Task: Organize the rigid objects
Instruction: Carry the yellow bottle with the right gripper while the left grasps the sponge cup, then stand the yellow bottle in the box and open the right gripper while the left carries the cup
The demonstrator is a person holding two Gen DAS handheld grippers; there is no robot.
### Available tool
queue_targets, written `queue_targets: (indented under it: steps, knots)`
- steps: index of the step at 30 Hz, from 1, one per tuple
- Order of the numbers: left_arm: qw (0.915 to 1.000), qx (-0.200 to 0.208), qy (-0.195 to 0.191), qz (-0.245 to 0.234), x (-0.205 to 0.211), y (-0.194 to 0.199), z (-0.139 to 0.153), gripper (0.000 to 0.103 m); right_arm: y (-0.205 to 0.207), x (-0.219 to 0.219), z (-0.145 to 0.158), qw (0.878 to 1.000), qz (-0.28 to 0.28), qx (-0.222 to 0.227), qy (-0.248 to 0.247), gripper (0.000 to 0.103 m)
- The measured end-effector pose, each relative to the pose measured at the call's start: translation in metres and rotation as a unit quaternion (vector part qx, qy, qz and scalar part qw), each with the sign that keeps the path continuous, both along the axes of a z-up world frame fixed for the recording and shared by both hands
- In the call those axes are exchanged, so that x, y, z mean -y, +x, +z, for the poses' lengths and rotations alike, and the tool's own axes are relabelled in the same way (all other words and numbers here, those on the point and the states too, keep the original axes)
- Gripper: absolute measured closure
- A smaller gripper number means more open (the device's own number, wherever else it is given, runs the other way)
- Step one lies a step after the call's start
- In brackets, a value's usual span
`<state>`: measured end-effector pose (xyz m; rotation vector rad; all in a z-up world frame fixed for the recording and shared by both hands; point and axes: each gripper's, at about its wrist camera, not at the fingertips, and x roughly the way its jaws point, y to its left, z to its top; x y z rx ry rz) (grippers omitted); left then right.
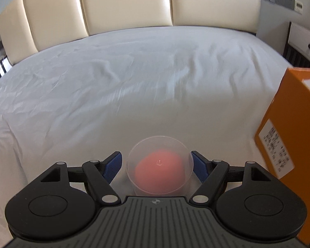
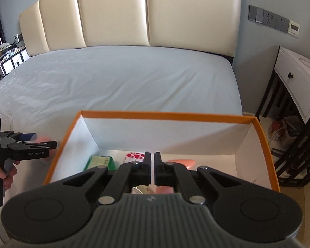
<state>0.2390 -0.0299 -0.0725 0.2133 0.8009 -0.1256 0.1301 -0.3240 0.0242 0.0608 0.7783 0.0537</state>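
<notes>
On the white bed sheet stands a clear plastic cup (image 1: 159, 144) with a pink rounded object (image 1: 160, 172) inside. My left gripper (image 1: 156, 156) is open around it, a blue pad (image 1: 113, 164) on each side; a gap shows on the left side. In the right wrist view my left gripper (image 2: 41, 140) is at the far left, beside the orange box (image 2: 165, 115). My right gripper (image 2: 152, 155) is shut and empty over that open box. Inside lie a green packet (image 2: 99, 162), a red-and-white item (image 2: 134, 156) and a salmon object (image 2: 186, 162).
The orange box (image 1: 287, 124) stands close on the right of the cup. A cream padded headboard (image 2: 113, 16) runs along the far side of the bed (image 1: 113, 82). A white nightstand (image 2: 295, 78) on a dark frame stands right of the bed, clutter on the floor beneath it.
</notes>
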Motion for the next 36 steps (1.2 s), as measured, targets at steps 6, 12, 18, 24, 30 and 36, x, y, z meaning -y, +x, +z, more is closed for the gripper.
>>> queue_targets:
  steps: [6,12,18,24,30,36]
  knots:
    - [0.9999,0.005,0.009,-0.003,0.002,0.006,-0.008,0.015,0.022,0.003,-0.018,0.999,-0.022,-0.007,0.034,0.1]
    - [0.9999,-0.005,-0.008,-0.014,-0.001,0.01,-0.014,0.032,0.024,-0.009,-0.026,1.0,-0.012,0.005,0.024,0.093]
    - [1.0,0.0,0.001,-0.006,0.003,0.006,-0.009,0.034,0.023,-0.017,-0.027,1.0,0.023,0.008,0.017,0.076]
    - [0.9977,0.007,-0.066,0.013,-0.001,-0.008,0.026,0.034,0.028,-0.025,-0.028,0.994,0.104,-0.036,0.002,0.072]
    - [0.9946,0.017,-0.102,-0.011,0.01,-0.036,0.059,0.034,0.033,-0.053,-0.037,0.973,0.201,-0.077,-0.079,0.072]
    - [0.9891,0.038,-0.133,-0.052,0.023,-0.047,0.081,0.034,0.037,-0.082,-0.05,0.944,0.271,-0.093,-0.163,0.071]
